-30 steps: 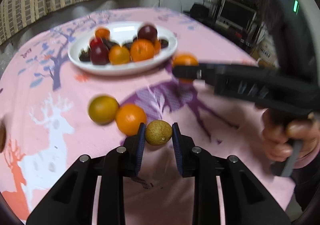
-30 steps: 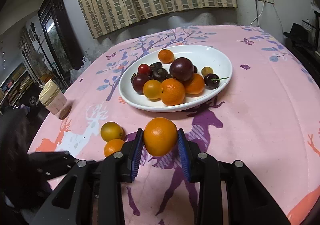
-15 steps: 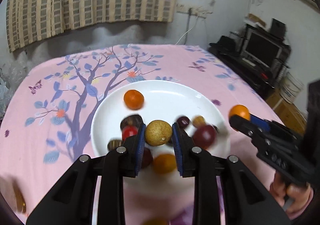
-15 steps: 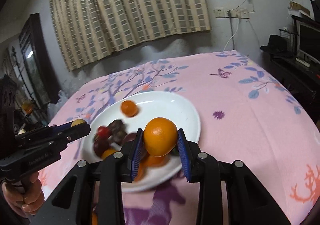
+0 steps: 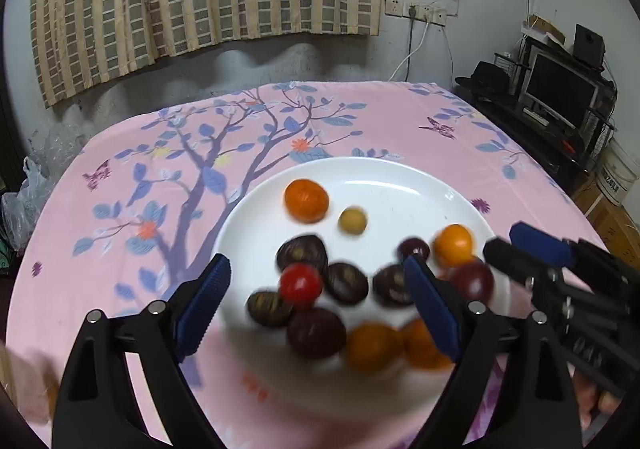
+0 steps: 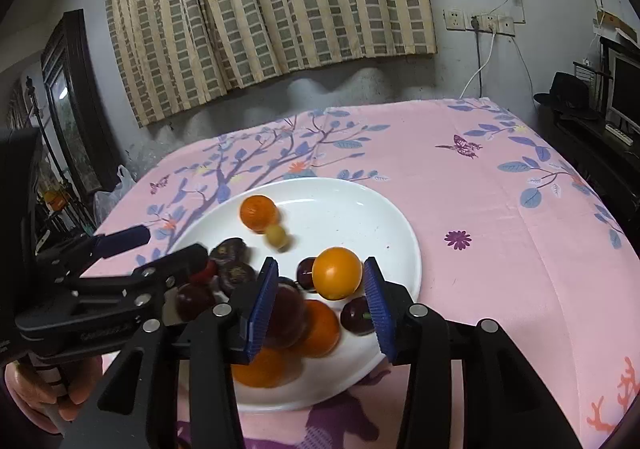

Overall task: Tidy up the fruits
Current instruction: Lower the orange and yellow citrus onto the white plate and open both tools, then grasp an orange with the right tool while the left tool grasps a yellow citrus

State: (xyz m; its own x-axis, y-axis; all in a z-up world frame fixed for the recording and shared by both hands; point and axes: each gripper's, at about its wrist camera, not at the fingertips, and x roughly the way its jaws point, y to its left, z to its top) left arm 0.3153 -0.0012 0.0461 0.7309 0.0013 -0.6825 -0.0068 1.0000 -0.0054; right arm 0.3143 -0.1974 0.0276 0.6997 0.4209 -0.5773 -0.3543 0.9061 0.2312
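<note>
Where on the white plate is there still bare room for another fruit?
The white plate is bare along its far and right side, beyond the small orange and yellow-green fruit. The near-left half is crowded with dark plums and oranges.

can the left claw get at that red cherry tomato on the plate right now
Probably yes. The left claw is open above the plate, with the red cherry tomato exposed on top of the dark fruits between its fingers.

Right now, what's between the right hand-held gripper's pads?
An orange sits inside the open right hand-held gripper, white plate behind it; right wrist view.
</note>
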